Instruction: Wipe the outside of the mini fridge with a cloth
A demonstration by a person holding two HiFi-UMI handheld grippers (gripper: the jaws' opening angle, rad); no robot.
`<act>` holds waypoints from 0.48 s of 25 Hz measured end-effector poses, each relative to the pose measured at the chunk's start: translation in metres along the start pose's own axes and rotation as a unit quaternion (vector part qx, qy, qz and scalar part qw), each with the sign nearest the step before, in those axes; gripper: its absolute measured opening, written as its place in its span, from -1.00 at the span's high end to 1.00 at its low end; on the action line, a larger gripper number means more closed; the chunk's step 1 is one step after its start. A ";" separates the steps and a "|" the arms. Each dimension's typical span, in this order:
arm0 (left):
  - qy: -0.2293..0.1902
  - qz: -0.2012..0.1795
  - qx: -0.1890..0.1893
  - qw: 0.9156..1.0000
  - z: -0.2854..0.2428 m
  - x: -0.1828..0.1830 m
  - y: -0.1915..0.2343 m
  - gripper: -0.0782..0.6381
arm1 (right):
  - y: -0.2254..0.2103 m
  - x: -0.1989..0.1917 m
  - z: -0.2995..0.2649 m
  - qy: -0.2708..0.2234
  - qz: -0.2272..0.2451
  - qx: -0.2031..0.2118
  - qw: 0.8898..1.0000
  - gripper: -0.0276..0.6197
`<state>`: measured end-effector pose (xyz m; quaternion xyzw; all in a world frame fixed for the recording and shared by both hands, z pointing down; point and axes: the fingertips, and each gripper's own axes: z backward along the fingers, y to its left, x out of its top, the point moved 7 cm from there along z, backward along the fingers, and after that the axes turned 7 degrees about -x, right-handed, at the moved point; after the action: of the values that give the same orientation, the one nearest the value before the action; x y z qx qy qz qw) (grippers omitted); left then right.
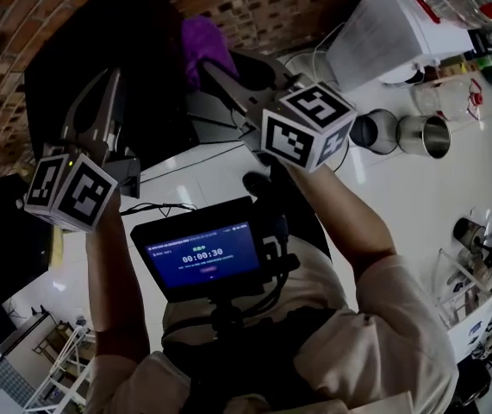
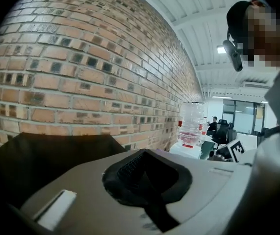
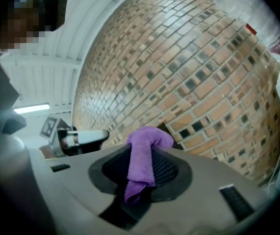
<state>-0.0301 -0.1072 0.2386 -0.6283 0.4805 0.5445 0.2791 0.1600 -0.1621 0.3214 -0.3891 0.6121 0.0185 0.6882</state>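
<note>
In the head view, the person held a hand-held gripper in each hand. The left hand-held gripper (image 1: 111, 76) was at the left of the frame. Its jaws were pressed together with nothing in them. The right hand-held gripper (image 1: 209, 65) was near the top middle. It pinched a purple cloth (image 1: 196, 41). The mini fridge (image 1: 146, 54) was the big black box at the upper left, next to the brick wall (image 1: 21, 24). The cloth was up by the fridge's far edge, but I could not tell if it touched. A white water machine (image 1: 383, 33) stood at the upper right, and two metal cups (image 1: 401, 134) sat below it.

In the left gripper view, the left hand-held gripper (image 2: 142, 173) was clenched and empty. The dark top of the mini fridge (image 2: 41, 155) showed at the lower left, under the bricks.

In the right gripper view, the right hand-held gripper (image 3: 144, 173) was squeezed tight on the cloth (image 3: 147, 146). The cloth stuck up in a lump past the jaw tips, and one end hung down. Mostly bricks were behind it, so the cloth did not look pressed on the fridge yet.

I think the job had only just begun. To do it well, the cloth should be laid flat on one side of the fridge and pushed along in long, slow rubs. The squeeze should stay tight so the cloth does not slip out. The empty gripper should keep out of the way.
</note>
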 end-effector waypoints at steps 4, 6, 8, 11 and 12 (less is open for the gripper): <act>0.001 -0.005 -0.009 1.000 -0.005 -0.016 0.004 0.77 | 0.020 0.006 0.008 -0.017 -0.009 0.017 1.000 0.57; -0.001 -0.018 -0.011 1.000 -0.009 -0.020 0.007 0.77 | 0.026 0.005 0.009 -0.020 -0.011 0.020 1.000 0.57; -0.005 -0.020 -0.015 1.000 -0.015 -0.022 0.010 0.77 | 0.029 0.004 0.011 -0.019 -0.018 0.023 0.999 0.57; -0.008 -0.017 -0.017 1.000 -0.024 -0.025 0.015 0.77 | 0.031 0.001 0.014 -0.018 -0.040 0.032 0.998 0.57; -0.008 -0.017 -0.016 1.000 -0.026 -0.025 0.016 0.77 | 0.031 0.000 0.014 -0.017 -0.047 0.035 0.998 0.57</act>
<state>-0.0327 -0.1284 0.2721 -0.6364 0.4585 0.5526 0.2819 0.1562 -0.1320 0.3045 -0.3929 0.5816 -0.0284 0.7117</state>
